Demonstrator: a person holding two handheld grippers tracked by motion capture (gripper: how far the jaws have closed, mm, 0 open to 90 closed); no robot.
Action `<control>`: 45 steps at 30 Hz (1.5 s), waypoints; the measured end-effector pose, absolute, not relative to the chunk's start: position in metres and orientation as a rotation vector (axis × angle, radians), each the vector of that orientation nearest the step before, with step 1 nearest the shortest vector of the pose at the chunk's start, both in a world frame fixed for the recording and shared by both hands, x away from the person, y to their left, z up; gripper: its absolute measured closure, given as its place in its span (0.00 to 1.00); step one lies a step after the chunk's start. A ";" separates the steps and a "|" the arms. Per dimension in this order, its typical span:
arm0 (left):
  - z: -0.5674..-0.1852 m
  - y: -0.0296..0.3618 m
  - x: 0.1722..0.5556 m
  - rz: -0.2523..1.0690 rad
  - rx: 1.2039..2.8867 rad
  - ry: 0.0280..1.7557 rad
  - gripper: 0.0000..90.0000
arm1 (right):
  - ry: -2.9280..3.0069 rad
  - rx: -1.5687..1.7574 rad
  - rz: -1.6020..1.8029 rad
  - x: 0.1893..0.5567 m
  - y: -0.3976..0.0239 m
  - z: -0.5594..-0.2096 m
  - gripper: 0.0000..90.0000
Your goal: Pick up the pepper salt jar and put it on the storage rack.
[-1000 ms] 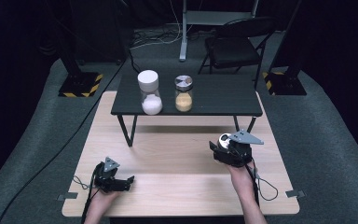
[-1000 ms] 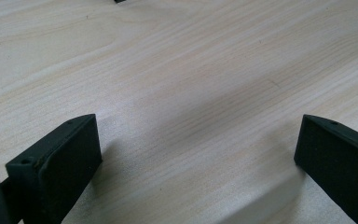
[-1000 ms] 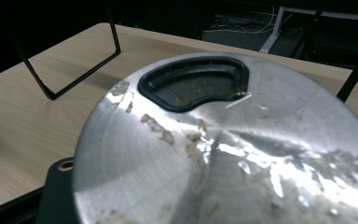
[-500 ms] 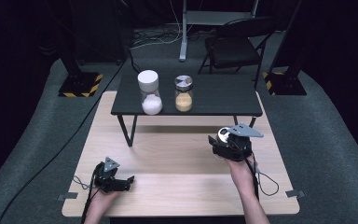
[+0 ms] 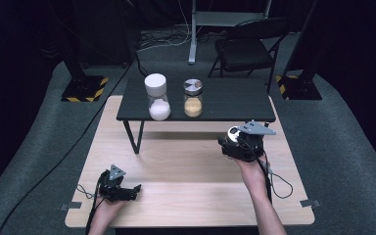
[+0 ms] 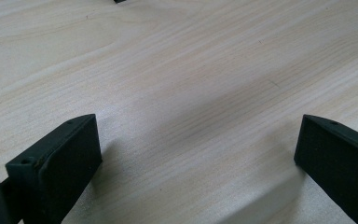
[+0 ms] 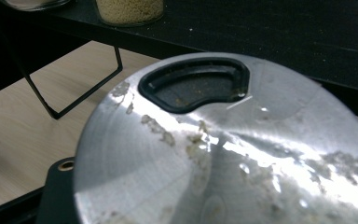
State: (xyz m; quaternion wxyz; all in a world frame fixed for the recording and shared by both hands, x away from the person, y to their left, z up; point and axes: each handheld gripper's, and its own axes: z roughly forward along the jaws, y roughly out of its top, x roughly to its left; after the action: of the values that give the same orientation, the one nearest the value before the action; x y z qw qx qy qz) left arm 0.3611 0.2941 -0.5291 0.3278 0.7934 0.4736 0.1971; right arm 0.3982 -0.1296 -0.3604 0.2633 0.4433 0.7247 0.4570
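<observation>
Brushed steel, smeared with pale crumbs, sits clamped in the right tongs [image 5: 231, 139]: a round shaker lid [image 7: 223, 154] with a kidney-shaped black opening, held above the pale wooden surface [image 5: 176, 161] near its right side. Low at the near left corner, the left tongs [image 5: 136, 188] stand wide apart with nothing between them. Beyond, on a small black table [image 5: 235, 100], stand a white-capped jar [image 5: 157, 97] of white powder and a lidded jar [image 5: 193, 98] of tan grains.

Round brushed-metal lid [image 7: 223, 154] with a black kidney-shaped opening; smeared with pale crumbs; tilted, lower centre of the right gripper view; right of centre [image 5: 234, 134] in the high view.
</observation>
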 end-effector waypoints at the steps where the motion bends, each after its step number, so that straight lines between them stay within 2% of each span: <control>1: -0.529 0.294 0.361 0.516 2.077 1.240 0.00 | 1.960 1.199 1.237 0.399 -0.129 -0.359 0.34; 45: -0.529 0.294 0.361 0.516 2.078 1.238 0.00 | 1.934 1.183 1.225 0.421 -0.121 -0.317 0.34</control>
State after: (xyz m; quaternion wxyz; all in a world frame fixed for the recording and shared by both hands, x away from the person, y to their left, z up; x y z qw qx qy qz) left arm 0.3614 0.2939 -0.5291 0.3280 0.7938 0.4728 0.1970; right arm 0.4208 -0.1205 -0.3166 0.2787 0.4410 0.7207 0.4566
